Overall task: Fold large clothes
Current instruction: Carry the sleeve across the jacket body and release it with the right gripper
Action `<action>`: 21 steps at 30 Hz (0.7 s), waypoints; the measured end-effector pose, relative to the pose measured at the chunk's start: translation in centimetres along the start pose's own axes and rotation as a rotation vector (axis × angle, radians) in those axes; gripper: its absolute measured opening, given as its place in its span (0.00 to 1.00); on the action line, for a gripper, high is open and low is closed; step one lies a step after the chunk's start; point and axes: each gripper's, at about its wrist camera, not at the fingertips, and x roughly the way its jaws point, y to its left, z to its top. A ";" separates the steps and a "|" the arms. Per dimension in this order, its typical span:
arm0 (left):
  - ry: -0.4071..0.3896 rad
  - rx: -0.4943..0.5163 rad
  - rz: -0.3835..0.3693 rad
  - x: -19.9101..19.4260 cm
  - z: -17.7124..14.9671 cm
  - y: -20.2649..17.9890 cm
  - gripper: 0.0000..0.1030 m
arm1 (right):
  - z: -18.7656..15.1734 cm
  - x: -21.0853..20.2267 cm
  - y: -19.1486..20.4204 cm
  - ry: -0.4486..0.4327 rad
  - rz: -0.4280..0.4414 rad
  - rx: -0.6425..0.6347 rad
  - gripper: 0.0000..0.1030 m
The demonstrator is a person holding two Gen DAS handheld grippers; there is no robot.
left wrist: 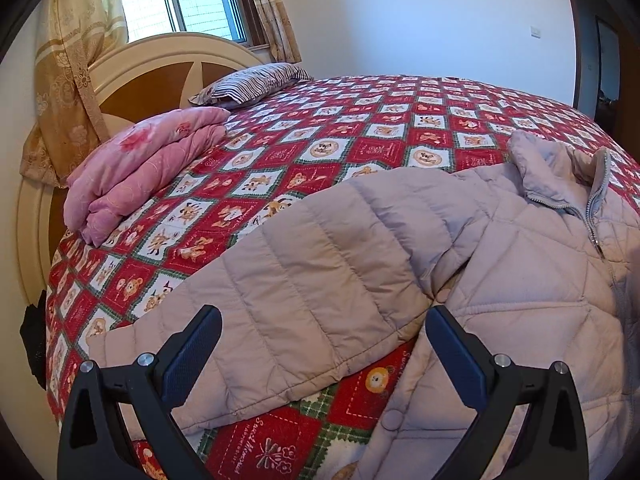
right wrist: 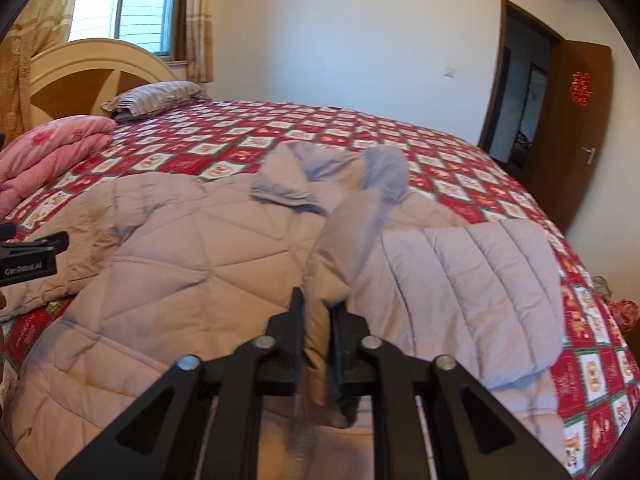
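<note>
A folded pink quilt [left wrist: 144, 168] and striped pillow [left wrist: 252, 82] lie near the headboard [left wrist: 152, 76].

The left gripper [left wrist: 324, 356] sits low in its frame, jaws spread wide with nothing between them. The right gripper [right wrist: 319, 332] (bottom centre of its view) has narrow jaws pinching a fold of jacket [right wrist: 180, 264].

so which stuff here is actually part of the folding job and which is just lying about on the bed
Part of the job:
- quilted jacket, spread on the bedspread
- right tongs, with a fold of the jacket between the fingers
- left tongs, wide open over the jacket's sleeve

Just lying about:
- folded pink quilt
- striped pillow
- patterned bedspread
</note>
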 end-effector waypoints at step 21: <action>0.052 0.275 -0.275 -4.0 -0.8 -22.9 0.77 | -8.8 -7.7 -14.8 0.051 -0.187 0.178 0.88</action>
